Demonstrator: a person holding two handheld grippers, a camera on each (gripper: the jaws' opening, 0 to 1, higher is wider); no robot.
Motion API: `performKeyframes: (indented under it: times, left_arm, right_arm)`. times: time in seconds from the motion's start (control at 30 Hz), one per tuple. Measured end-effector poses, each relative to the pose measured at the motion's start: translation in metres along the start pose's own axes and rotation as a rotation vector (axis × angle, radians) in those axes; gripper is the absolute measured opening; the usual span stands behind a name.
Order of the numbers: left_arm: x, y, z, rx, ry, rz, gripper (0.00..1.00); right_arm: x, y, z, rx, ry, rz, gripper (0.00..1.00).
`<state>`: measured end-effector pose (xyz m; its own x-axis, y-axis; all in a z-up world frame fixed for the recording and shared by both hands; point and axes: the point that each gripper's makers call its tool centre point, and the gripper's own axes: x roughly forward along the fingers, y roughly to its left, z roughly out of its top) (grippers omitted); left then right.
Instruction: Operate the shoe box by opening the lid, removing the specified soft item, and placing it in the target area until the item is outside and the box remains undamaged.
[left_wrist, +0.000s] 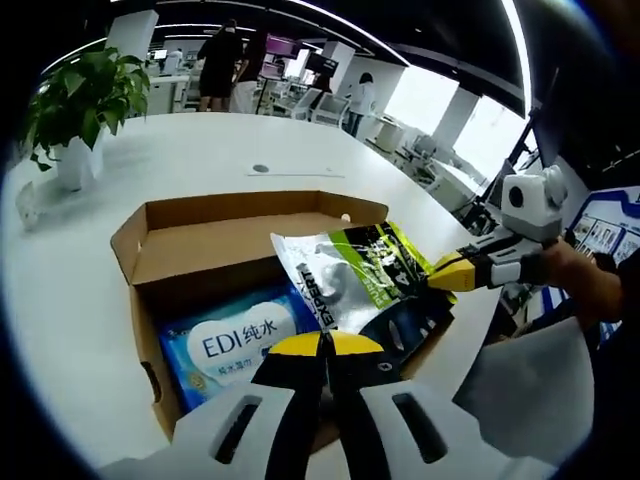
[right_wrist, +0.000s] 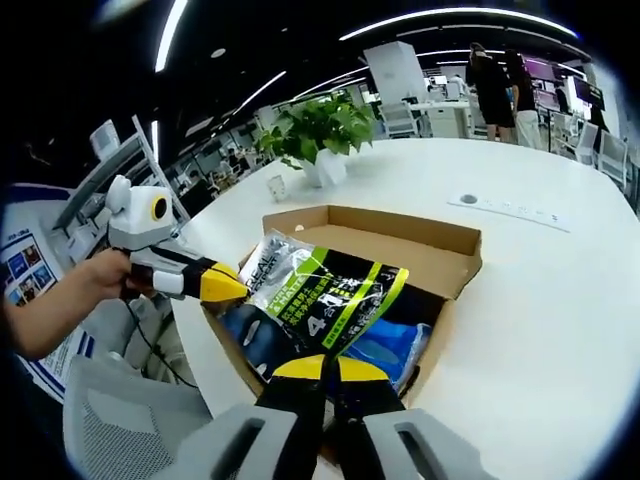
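Note:
An open cardboard shoe box (left_wrist: 150, 240) (right_wrist: 400, 225) lies on the white table, its lid flap folded back. A soft green, black and silver bag (left_wrist: 360, 275) (right_wrist: 320, 290) is held tilted above the box's opening. My left gripper (left_wrist: 322, 345) (right_wrist: 235, 285) is shut on one end of the bag. My right gripper (left_wrist: 440, 275) (right_wrist: 322, 368) is shut on the opposite end. Below the bag, a blue pack of wet wipes (left_wrist: 235, 340) (right_wrist: 390, 345) lies inside the box.
The round white table (left_wrist: 230, 150) (right_wrist: 540, 300) carries a potted plant (left_wrist: 85, 95) (right_wrist: 320, 125) and a round cable port (left_wrist: 261, 168) (right_wrist: 468, 199). A grey mesh chair (right_wrist: 100, 420) stands at the table's near edge. People stand among desks far behind.

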<state>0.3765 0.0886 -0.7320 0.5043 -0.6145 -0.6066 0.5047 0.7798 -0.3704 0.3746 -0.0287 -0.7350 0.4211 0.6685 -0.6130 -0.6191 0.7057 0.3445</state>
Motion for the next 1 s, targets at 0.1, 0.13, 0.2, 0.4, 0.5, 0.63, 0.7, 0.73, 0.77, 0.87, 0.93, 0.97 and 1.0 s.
performKeyframes:
  times: [0.1,0.13,0.2,0.4,0.5,0.63,0.7,0.73,0.77,0.87,0.93,0.97,1.0]
  left_arm:
    - [0.003,-0.007,0.003,-0.002,-0.001,-0.013,0.0]
    - [0.004,-0.01,0.005,0.001,-0.002,-0.017,0.0]
    - [0.006,-0.014,0.007,0.003,-0.002,-0.023,0.0]
    - [0.014,-0.026,0.012,0.012,0.002,-0.045,0.0]
    - [0.019,-0.032,0.013,0.012,0.008,-0.057,0.0]
    - [0.028,-0.042,0.016,0.024,0.017,-0.075,0.0]
    - [0.033,-0.047,0.017,0.028,0.019,-0.084,0.0]
    - [0.036,-0.049,0.018,0.033,0.02,-0.089,0.0]
    - [0.038,-0.052,0.018,0.035,0.021,-0.092,0.0]
    - [0.045,-0.059,0.02,0.036,0.028,-0.105,0.0]
    - [0.049,-0.063,0.02,0.041,0.031,-0.113,0.0]
    - [0.051,-0.065,0.021,0.042,0.032,-0.117,0.0]
    - [0.053,-0.067,0.021,0.041,0.033,-0.12,0.0]
  right_arm:
    - [-0.007,-0.005,0.001,0.011,-0.007,-0.01,0.0]
    - [-0.009,-0.006,0.001,0.013,-0.009,-0.013,0.0]
    - [-0.013,-0.009,0.001,0.02,-0.011,-0.022,0.0]
    - [-0.024,-0.022,-0.002,0.052,-0.02,-0.046,0.0]
    - [-0.03,-0.028,-0.004,0.065,-0.023,-0.059,0.0]
    - [-0.038,-0.038,-0.008,0.079,-0.022,-0.078,0.0]
    - [-0.043,-0.042,-0.009,0.085,-0.022,-0.088,0.0]
    - [-0.045,-0.044,-0.01,0.087,-0.023,-0.092,0.0]
    - [-0.047,-0.046,-0.011,0.091,-0.022,-0.096,0.0]
    - [-0.052,-0.053,-0.013,0.098,-0.02,-0.109,0.0]
    - [-0.055,-0.059,-0.015,0.103,-0.017,-0.119,0.0]
    - [-0.058,-0.061,-0.015,0.106,-0.016,-0.123,0.0]
    - [-0.059,-0.063,-0.016,0.107,-0.016,-0.126,0.0]
